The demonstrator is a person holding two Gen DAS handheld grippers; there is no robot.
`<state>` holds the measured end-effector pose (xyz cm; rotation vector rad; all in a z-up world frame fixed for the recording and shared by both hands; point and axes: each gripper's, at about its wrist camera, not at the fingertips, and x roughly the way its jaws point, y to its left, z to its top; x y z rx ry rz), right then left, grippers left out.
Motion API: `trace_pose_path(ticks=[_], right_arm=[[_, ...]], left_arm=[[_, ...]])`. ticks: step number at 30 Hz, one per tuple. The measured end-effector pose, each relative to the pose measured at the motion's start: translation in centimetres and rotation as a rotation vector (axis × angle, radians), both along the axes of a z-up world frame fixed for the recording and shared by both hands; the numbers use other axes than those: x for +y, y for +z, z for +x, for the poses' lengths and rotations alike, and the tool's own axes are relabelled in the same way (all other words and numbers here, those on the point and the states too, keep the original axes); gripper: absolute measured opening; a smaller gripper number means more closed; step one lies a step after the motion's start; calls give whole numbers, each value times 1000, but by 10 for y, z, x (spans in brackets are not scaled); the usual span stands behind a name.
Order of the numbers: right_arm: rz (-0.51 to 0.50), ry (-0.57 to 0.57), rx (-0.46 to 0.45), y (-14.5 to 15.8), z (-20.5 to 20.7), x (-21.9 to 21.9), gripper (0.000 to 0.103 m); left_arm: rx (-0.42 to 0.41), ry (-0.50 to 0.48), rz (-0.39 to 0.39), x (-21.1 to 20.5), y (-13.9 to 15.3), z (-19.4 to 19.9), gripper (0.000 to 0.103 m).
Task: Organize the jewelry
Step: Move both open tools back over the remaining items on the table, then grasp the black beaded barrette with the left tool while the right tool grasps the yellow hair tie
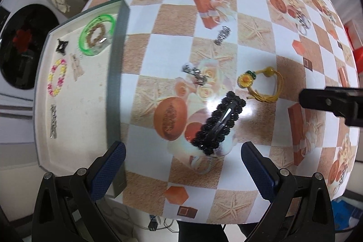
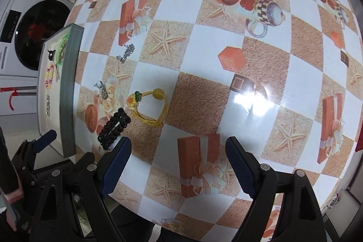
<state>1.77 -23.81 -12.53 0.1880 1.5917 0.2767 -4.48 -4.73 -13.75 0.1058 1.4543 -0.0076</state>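
Two close downward wrist views, both over the black hair clip [image 1: 219,121] [image 2: 114,128].

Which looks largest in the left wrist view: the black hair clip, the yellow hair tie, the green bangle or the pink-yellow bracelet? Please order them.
1. Black hair clip, though it is nearest the camera.
2. Yellow hair tie and green bangle: too alike to rank.
3. Pink-yellow bracelet.

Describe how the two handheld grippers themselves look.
Both match: the left gripper and right gripper have glossy black plastic linkage arms with silver rivets. Their fingers carry dark blue pads with fine cross-hatched texture. No cables or markings show.
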Motion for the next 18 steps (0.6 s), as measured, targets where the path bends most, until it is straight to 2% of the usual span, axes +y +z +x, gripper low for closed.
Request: trace_pose_path(ticks=[4, 5, 8, 13, 16, 18], right_arm=[[-3, 1, 5, -8, 6, 2, 87], [-3, 2, 6, -10, 8, 3, 87], [-6, 8, 9, -16, 12, 8, 86], [-24, 43, 7, -27, 18, 23, 69], [-41, 66, -1, -30, 19, 31, 64], [-47, 82, -18, -30, 20, 36, 62]], left_arm=[[-2, -36, -17, -7, -10, 2, 103], [-3, -43, -17, -9, -12, 3, 96], [2, -60, -12, -14, -20, 5, 94], [-2, -93, -20, -20, -31, 8, 94], [2, -105, -27, -22, -36, 10, 94], [12, -113, -29, -25, -41, 10, 89]])
